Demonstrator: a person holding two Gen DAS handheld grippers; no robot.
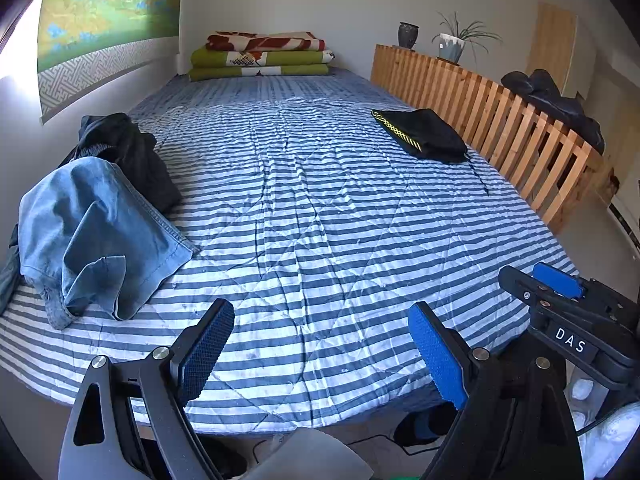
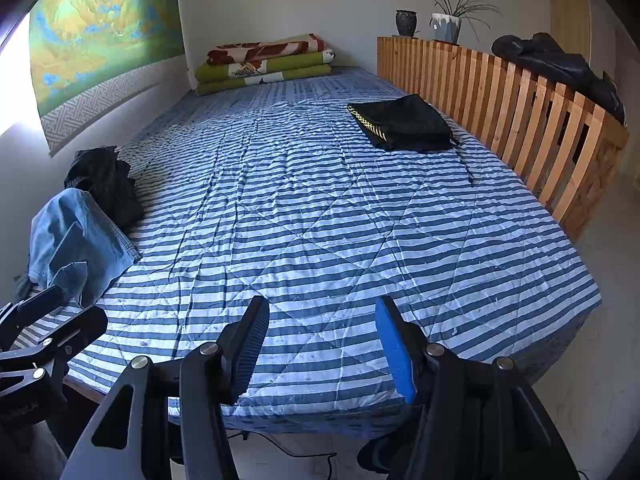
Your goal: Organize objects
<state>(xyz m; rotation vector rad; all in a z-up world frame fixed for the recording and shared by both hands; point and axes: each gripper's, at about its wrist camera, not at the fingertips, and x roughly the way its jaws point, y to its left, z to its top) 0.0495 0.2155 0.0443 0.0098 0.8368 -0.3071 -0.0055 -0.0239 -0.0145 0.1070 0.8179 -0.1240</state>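
On the near left of the blue-and-white striped quilt (image 1: 320, 216) lie crumpled light blue jeans (image 1: 96, 236) touching a bunched black garment (image 1: 132, 152). Both the left gripper (image 1: 320, 344) and right gripper (image 2: 322, 344) are spread, holding nothing. A folded black cloth (image 1: 424, 134) lies far right.

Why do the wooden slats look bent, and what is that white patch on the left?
Left wrist view: the fisheye lens bows the wooden slats and darkens the corners; the white patch is overexposed daylight, detail lost. Right wrist view: same curving of the slats, same glare beside the wall hanging; the striped bedcover stays sharp.
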